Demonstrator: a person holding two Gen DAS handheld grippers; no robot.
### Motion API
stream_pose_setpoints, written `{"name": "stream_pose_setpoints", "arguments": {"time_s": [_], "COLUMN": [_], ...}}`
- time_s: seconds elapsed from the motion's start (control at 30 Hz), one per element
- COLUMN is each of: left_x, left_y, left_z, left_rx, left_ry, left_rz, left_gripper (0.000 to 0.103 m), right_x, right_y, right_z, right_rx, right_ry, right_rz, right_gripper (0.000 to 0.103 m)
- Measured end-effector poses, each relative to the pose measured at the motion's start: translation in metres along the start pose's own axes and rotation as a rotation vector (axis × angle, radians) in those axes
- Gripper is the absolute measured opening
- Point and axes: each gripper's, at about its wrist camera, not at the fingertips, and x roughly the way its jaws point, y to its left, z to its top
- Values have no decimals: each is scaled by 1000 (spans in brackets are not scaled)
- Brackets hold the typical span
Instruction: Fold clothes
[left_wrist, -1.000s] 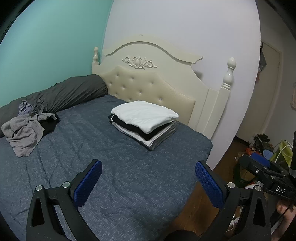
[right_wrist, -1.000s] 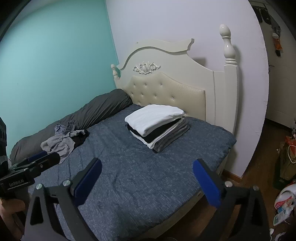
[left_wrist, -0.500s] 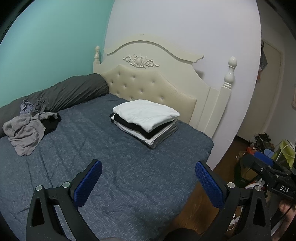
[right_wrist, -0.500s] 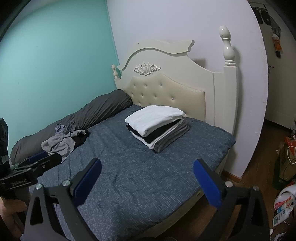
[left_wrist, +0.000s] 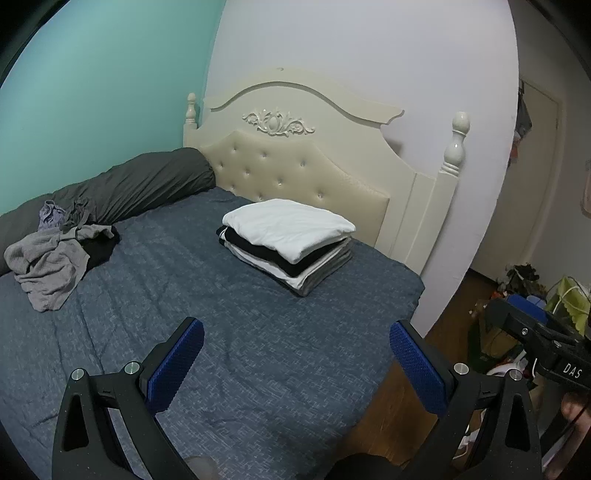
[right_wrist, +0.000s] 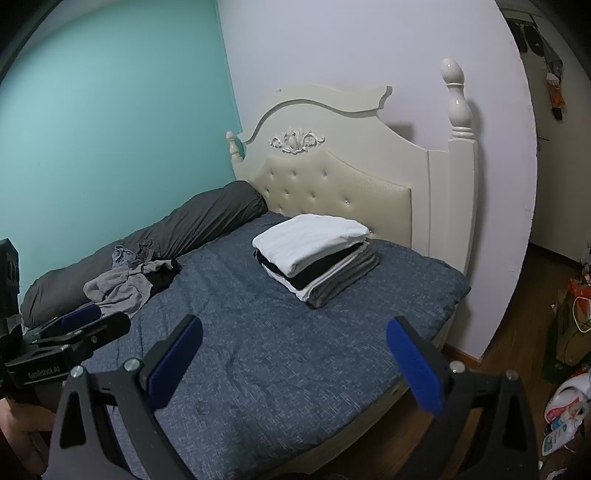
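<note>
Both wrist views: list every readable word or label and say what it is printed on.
"DAS": on the body of the right gripper, seen from the left wrist view.
"GenRobot.AI": on the body of the left gripper, seen from the right wrist view.
Packages on the floor: print too small to read.

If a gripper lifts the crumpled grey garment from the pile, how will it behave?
The grey garment lies crumpled in soft folds, so it will probably hang limp and unfurl. It looks thin, likely light. It overlaps a black piece, which may drag along.
</note>
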Motion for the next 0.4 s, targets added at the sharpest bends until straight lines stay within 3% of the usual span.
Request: {"name": "stream_pose_setpoints", "arguments": {"time_s": [0.4], "left_x": [-4], "left_y": [1], "left_z": [1], "left_rx": [-7], "left_ry": [-11], "left_rz": [-1], "left_gripper": [102], "right_x": [0], "right_y": [2], "right_z": [2], "right_rx": [-3], "right_ry": [3], "right_rz": [-6], "right_gripper": [103]}}
